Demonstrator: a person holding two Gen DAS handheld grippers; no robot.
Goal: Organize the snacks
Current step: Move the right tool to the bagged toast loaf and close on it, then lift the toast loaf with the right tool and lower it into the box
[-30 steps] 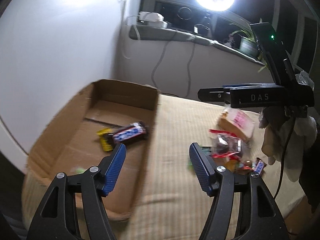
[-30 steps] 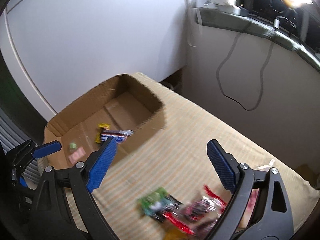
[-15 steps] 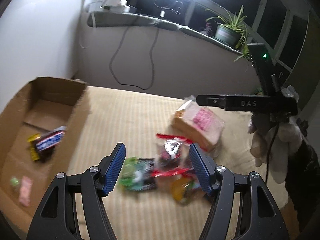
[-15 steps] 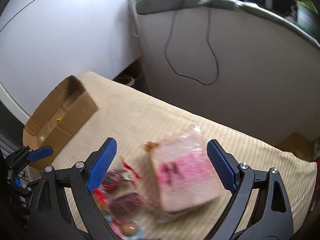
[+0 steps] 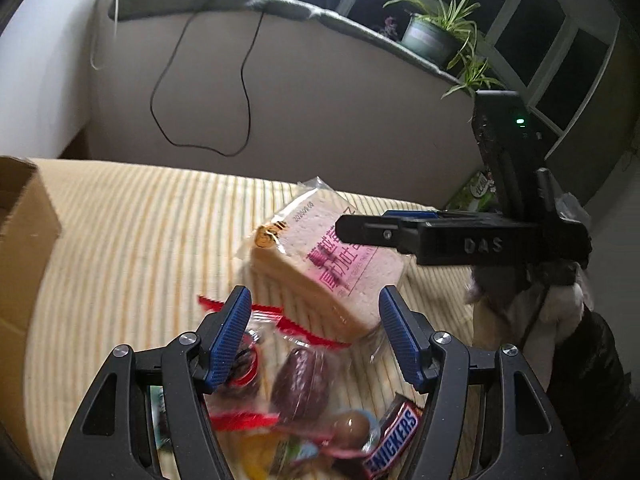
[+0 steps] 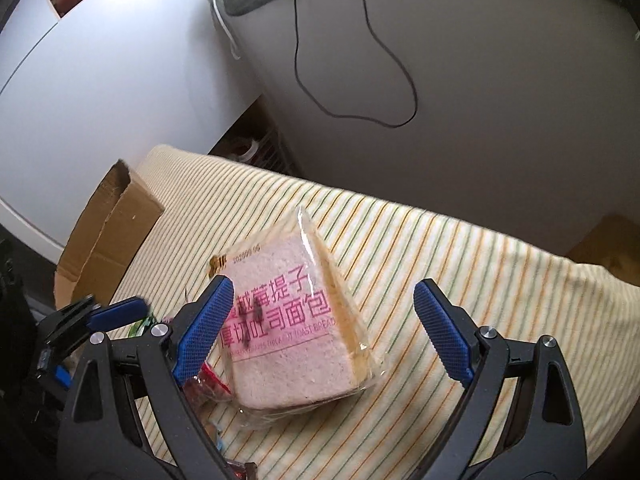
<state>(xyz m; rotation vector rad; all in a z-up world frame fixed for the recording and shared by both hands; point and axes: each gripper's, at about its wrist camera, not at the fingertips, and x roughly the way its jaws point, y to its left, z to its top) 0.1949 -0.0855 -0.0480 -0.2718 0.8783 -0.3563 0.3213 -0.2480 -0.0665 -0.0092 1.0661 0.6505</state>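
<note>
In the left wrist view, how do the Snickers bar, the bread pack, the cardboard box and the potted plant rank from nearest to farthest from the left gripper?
Measured from the left gripper:
1. Snickers bar: just below the right fingertip, in the snack pile.
2. Bread pack: just ahead, slightly right.
3. Cardboard box: far left edge of the striped cloth.
4. Potted plant: on the ledge behind, upper right.

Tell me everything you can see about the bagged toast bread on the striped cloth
The toast bread is a stack of thick, pale square slices sealed in a clear plastic bag printed with pink Chinese characters and a small gold logo. The crinkled bag ends in a loose flap at its far corner. It rests tilted on the striped cloth, its near edge against the pile of small snacks. The open right gripper straddles it without touching; the open left gripper is over the snack pile, clear of the bread.
</note>
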